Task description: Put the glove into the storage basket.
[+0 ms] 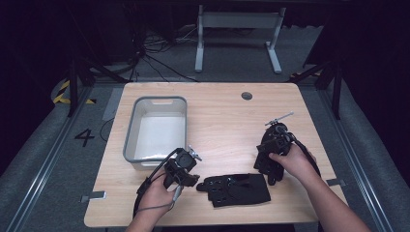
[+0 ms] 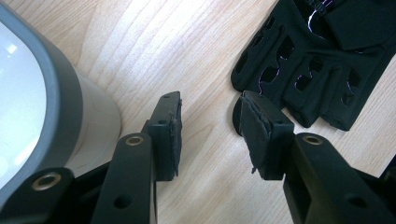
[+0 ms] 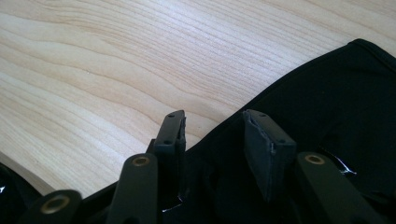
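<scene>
A black fingerless glove (image 1: pixel 237 189) lies flat on the wooden table near the front edge. My left gripper (image 1: pixel 192 181) is just left of the glove's finger ends and stands open. In the left gripper view its jaws (image 2: pixel 210 123) straddle bare wood, and the right jaw's tip reaches the edge of the glove (image 2: pixel 308 70). My right gripper (image 1: pixel 270 175) is at the glove's right end, also open. In the right gripper view its jaws (image 3: pixel 214 128) hover over the hem of the glove (image 3: pixel 336 107), with nothing clamped between them.
A grey-rimmed white bin (image 1: pixel 130 140) stands empty on the table's left half, its corner (image 2: pixel 56 102) close beside my left gripper. A round grommet (image 1: pixel 246 95) sits near the table's far edge. A desk frame and cables lie on the floor beyond.
</scene>
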`<control>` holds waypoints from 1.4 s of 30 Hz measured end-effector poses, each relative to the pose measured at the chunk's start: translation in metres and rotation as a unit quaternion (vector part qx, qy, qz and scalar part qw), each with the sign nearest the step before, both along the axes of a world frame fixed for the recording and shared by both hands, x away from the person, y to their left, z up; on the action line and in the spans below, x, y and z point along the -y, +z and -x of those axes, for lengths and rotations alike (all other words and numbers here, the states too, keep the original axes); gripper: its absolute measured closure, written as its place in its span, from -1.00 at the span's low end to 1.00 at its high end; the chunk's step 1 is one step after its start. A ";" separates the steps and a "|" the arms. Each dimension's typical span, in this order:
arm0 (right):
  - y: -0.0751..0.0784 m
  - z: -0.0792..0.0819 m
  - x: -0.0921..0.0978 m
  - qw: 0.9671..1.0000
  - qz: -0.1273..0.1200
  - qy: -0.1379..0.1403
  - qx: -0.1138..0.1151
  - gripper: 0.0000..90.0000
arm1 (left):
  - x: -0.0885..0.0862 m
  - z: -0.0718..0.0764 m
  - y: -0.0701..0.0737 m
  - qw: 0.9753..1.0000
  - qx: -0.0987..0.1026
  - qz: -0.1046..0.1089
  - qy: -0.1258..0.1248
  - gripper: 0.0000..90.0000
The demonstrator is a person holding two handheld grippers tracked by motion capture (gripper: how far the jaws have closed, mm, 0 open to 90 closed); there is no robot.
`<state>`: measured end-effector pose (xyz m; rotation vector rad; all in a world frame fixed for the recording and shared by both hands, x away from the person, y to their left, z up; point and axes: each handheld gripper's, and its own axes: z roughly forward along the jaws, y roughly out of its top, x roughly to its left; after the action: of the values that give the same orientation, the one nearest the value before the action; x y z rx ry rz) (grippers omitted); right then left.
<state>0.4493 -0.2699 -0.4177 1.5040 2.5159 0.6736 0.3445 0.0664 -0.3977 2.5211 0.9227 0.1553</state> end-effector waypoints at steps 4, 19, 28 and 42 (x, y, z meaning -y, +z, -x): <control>-0.003 -0.002 -0.001 1.000 0.011 -0.007 0.003 0.25 | 0.000 -0.001 0.000 1.000 0.003 -0.007 0.003 0.30; -0.014 -0.003 -0.008 0.999 0.036 -0.006 0.009 0.15 | 0.001 -0.001 -0.003 1.000 -0.004 -0.005 0.005 0.29; -0.014 -0.002 -0.012 0.998 0.065 -0.007 0.025 0.41 | 0.000 -0.002 -0.003 1.000 -0.005 -0.006 0.004 0.29; -0.013 -0.005 -0.006 0.996 0.079 0.006 0.032 0.86 | 0.000 -0.002 -0.004 1.000 -0.007 -0.006 0.001 0.28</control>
<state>0.4542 -0.2639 -0.4310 1.3920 2.4670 0.5015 0.3468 0.0660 -0.4015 2.5356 0.9324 0.1439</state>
